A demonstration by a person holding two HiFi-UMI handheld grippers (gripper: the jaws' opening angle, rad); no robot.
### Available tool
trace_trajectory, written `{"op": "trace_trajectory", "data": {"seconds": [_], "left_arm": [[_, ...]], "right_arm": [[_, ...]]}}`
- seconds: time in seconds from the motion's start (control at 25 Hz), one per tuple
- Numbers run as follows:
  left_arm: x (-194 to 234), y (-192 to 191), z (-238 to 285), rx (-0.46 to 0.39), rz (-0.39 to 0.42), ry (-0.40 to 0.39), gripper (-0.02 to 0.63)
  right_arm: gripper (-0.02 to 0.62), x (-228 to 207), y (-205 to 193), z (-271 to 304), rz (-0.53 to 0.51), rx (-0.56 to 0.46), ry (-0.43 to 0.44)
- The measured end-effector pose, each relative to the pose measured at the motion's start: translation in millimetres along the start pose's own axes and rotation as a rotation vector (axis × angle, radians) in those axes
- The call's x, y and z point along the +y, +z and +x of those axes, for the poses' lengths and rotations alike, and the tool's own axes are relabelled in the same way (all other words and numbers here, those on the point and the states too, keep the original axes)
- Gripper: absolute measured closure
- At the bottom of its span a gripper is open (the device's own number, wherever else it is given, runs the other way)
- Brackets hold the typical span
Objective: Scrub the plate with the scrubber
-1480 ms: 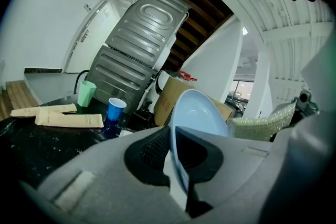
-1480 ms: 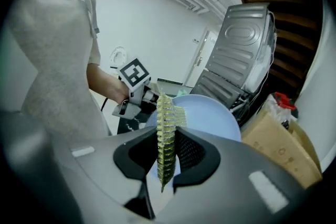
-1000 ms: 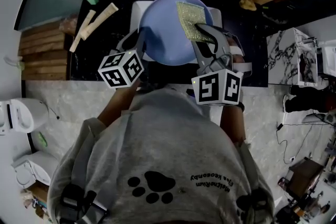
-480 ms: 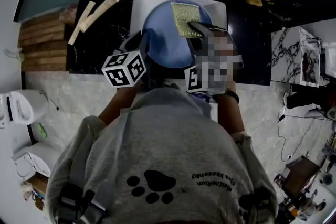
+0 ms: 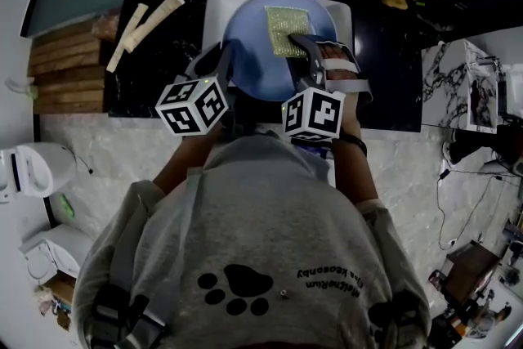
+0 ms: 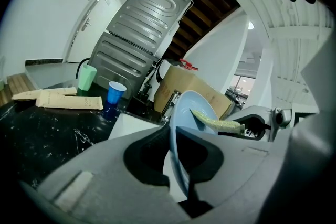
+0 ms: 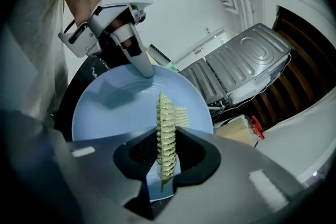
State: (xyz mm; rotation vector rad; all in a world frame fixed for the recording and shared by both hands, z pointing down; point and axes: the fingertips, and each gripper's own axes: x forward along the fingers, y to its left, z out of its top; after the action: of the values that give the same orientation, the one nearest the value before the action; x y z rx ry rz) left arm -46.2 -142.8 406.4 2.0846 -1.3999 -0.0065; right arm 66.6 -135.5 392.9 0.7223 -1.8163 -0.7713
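This is the scrubbing step. The left tool point(image 5: 222, 63) pinches the left rim of the blue plate point(image 5: 253, 65) and holds it a bit tipped over the white sink point(image 5: 214, 8), midway between the dark tabletop's point(image 5: 159, 86) left and right edges. The yellow scrubber point(image 5: 287, 27) lies flat on the plate, squeezed in the right tool point(image 5: 306, 46). Next, I think, it must press and rub across the plate. Both tools point forward and a little down.

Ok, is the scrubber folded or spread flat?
Spread flat: the scrubber shows as a square against the plate, one edge pinched in the right gripper.
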Motion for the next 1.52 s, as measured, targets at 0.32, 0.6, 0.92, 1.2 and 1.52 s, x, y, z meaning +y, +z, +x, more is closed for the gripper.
{"op": "trace_trajectory", "data": {"seconds": [0.32, 0.6, 0.92, 1.2, 1.52], "left_arm": [[10.2, 9.2, 0.8, -0.041, -0.036, 0.02, 0.581], [15.3, 15.2, 1.0, -0.072, -0.043, 0.039, 0.581], [23.2, 21.6, -4.7, -0.107, -0.048, 0.061, 0.58], [29.1, 29.8, -9.6, -0.135, -0.038, 0.078, 0.58], [26.8, 26.4, -11.2, -0.131, -0.024, 0.08, 0.58]], "right_arm": [[0.522, 33.7, 1.3, -8.0, 0.027, 0.017, 0.111], [0.522, 64.7, 5.0, -16.5, 0.056, 0.013, 0.22], [0.522, 98.2, 15.7, -27.3, 0.075, -0.034, 0.383], [0.522, 115.0, 20.6, -38.1, 0.071, -0.05, 0.523], [0.522, 115.9, 25.5, -61.7, 0.072, -0.069, 0.645]]}}
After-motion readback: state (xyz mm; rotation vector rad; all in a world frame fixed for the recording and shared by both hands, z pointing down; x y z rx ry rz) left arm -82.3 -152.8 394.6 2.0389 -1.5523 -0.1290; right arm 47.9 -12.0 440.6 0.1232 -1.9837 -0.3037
